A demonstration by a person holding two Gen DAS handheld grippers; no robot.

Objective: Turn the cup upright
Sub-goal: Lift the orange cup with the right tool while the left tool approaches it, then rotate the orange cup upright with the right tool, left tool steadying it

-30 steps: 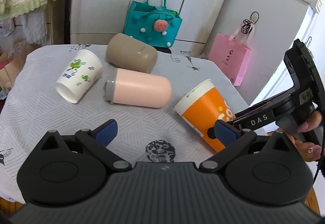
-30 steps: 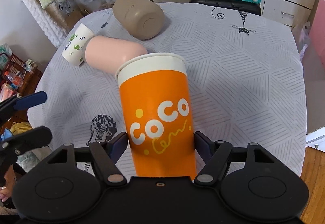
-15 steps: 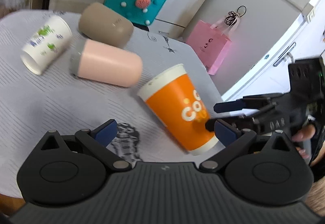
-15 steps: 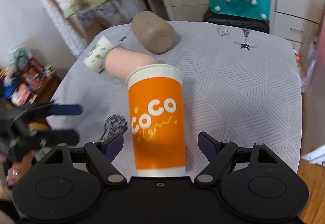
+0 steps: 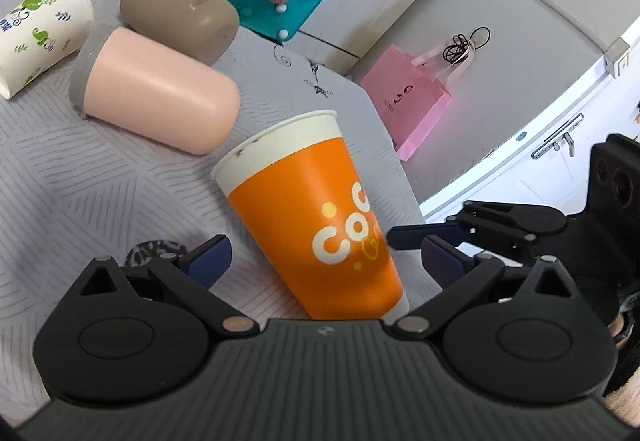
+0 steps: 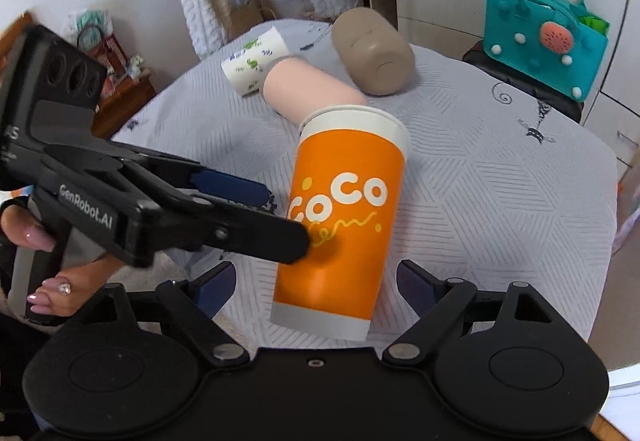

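while the orange cup [image 6: 340, 225] stands tilted on the table [image 6: 500, 201], we keep both jaws apart. our left gripper [image 6: 280, 217] touches its side; our right gripper [image 6: 312, 283] flanks its base.

Both wrist views close, facing, share orange cup [image 5: 320, 225] [image 6: 344, 225]

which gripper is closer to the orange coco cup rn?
Left. The left gripper has a fingertip at the orange cup's side, apparently touching it. The right gripper is open around the cup's base, both fingers clear of it.
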